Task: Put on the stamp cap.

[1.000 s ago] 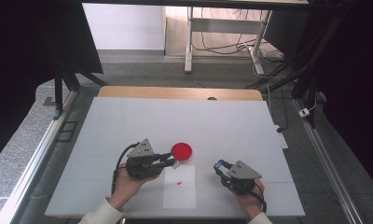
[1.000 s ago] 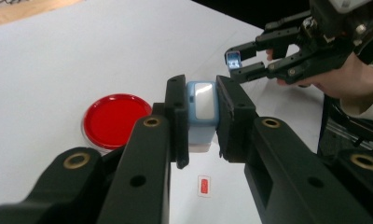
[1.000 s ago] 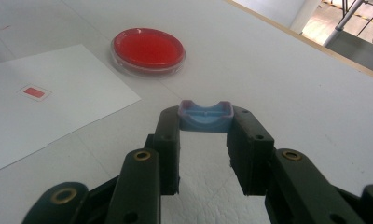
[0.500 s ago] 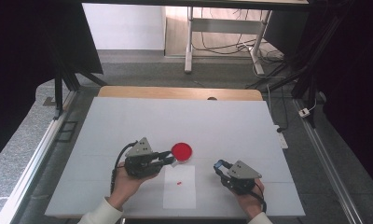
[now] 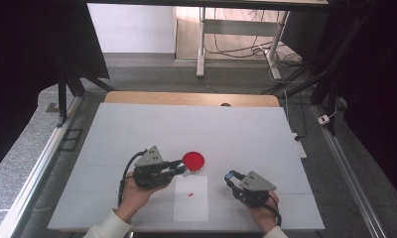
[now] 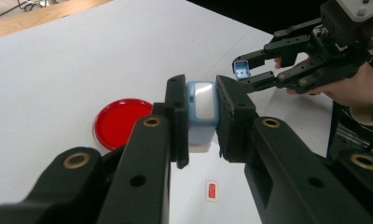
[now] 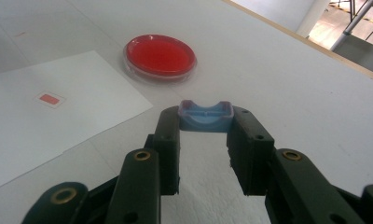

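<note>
My left gripper (image 6: 201,122) is shut on a small pale blue and white container (image 6: 202,103), held just above the table. It hovers beside a round red dish (image 5: 193,160), which lies flat on the white table (image 5: 236,134). My right gripper (image 7: 206,127) is shut on a small blue cap (image 7: 205,116) with its hollow side up. In the high view the left gripper (image 5: 180,169) is at the dish's near left edge. The right gripper (image 5: 230,176) stands apart to the right. The left gripper view shows the blue cap (image 6: 242,69) in the other gripper's jaws.
A white paper sheet (image 5: 191,203) lies at the table's front middle, between the two hands. It carries a small red rectangle (image 5: 190,194) (image 6: 211,190) (image 7: 49,98). A wooden strip (image 5: 186,98) runs along the table's far edge.
</note>
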Tool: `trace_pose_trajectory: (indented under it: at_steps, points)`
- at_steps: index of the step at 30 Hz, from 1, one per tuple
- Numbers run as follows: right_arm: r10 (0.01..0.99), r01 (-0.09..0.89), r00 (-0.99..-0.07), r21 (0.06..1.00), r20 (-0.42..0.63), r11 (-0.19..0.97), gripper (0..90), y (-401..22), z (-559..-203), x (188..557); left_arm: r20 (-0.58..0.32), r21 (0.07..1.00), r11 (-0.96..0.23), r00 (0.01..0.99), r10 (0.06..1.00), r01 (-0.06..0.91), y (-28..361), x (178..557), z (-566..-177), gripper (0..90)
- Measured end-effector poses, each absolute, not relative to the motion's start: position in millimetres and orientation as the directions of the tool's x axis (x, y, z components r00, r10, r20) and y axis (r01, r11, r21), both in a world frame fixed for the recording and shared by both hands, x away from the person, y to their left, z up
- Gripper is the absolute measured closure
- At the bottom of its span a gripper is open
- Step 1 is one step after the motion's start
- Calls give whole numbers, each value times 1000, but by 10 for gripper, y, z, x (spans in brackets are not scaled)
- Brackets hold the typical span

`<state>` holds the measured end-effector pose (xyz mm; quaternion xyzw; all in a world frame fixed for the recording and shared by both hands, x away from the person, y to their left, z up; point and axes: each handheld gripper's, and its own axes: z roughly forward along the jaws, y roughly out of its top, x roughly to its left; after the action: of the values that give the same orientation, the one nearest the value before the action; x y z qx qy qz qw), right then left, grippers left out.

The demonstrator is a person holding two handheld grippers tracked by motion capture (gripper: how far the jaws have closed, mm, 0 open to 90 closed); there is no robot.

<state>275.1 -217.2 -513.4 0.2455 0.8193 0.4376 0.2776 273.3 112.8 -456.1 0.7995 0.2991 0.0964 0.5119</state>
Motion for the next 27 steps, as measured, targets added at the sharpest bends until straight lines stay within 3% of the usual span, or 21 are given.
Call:
trace_pose_trajectory:
  at_steps: [27]
  points:
    - [595,137,-772,854,-227,503,648,-1896,-5151,2690,-158,875,-296,803,574,384,1090,2733,-4564,755]
